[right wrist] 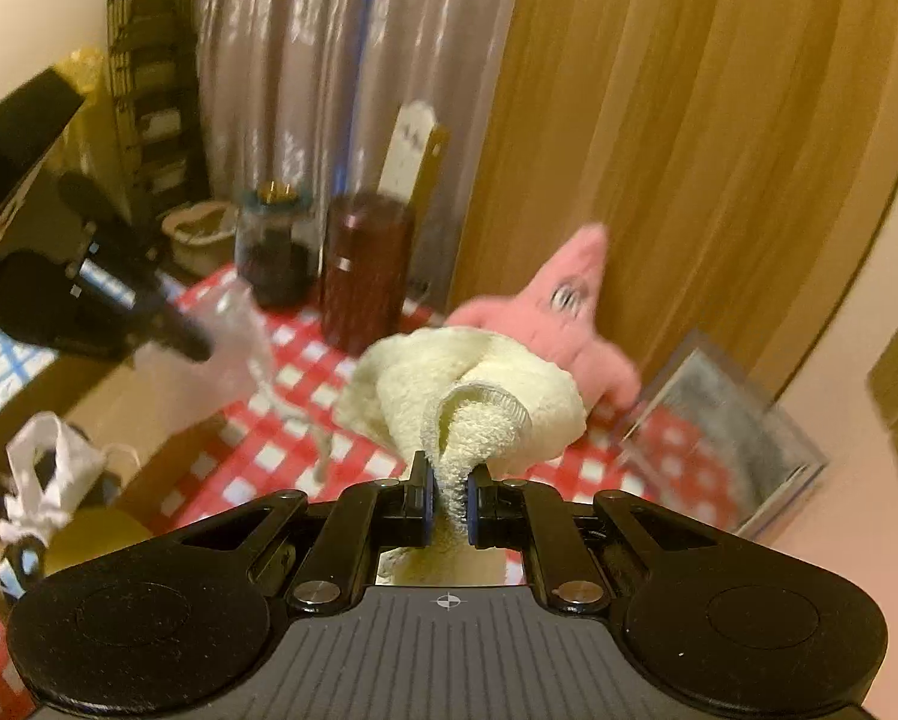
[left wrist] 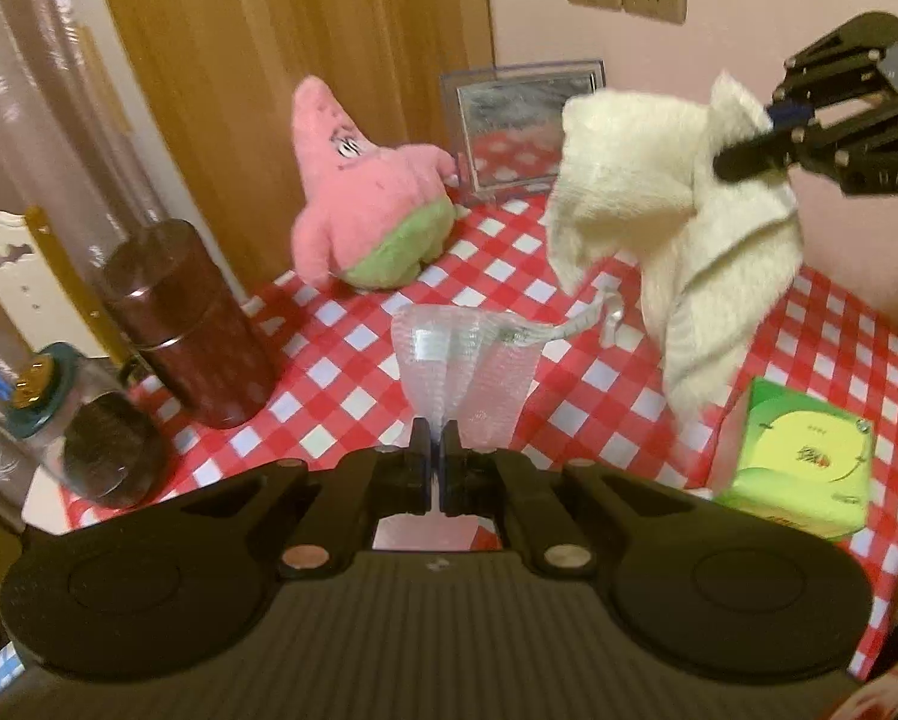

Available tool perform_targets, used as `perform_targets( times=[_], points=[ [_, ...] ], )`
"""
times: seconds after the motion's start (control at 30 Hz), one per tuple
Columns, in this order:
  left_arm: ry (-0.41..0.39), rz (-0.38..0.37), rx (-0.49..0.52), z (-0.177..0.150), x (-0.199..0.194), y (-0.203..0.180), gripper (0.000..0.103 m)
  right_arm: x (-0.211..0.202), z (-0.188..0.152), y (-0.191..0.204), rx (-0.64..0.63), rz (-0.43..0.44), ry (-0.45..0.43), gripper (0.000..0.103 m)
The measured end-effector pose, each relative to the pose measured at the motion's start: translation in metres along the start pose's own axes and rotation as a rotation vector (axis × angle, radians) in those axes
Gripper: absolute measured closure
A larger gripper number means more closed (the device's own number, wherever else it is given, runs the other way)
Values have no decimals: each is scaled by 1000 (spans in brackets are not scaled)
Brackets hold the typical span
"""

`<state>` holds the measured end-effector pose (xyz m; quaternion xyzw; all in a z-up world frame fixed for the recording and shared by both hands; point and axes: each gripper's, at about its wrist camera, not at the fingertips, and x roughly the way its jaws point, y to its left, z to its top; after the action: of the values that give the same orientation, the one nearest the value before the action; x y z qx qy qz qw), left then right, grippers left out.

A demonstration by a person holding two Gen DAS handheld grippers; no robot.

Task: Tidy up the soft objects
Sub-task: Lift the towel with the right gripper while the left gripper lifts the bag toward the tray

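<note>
On the left, the left gripper (left wrist: 435, 441) has its jaws clamped on the narrow end of a clear mesh pouch (left wrist: 463, 369), which fans out away from the camera above the checked desk (left wrist: 341, 354). To the right, the right gripper (right wrist: 449, 474) has its jaws pressed on a cream towel (left wrist: 676, 210), held clear of the desk, its long axis hanging downward. A pink plush star (left wrist: 365, 192) stands upright behind.

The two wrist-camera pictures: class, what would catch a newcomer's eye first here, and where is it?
First, the fluffy cream terry towel, hanging above the red-and-white checked tablecloth, pinched in the right gripper. Next, the pink star-shaped plush toy with green shorts, standing at the table's far edge against the wooden panel. Then the clear mesh drawstring pouch, clamped in the left gripper.
</note>
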<state>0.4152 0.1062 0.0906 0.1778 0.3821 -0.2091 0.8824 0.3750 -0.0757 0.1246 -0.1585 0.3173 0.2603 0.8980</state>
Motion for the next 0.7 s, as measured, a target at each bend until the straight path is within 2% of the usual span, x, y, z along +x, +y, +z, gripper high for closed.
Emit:
perform_targets(
  times=[0.23, 0.53, 0.7],
  points=[
    [-21, 28, -38, -3, -50, -14, 101, -48, 26, 21, -42, -22, -67, 93],
    [-6, 72, -120, -31, -103, -16, 101, -87, 57, 65, -61, 72, -129, 93],
    [14, 121, -181, -60, -130, -6, 101, -84, 74, 105, -80, 143, -160, 93]
  ],
)
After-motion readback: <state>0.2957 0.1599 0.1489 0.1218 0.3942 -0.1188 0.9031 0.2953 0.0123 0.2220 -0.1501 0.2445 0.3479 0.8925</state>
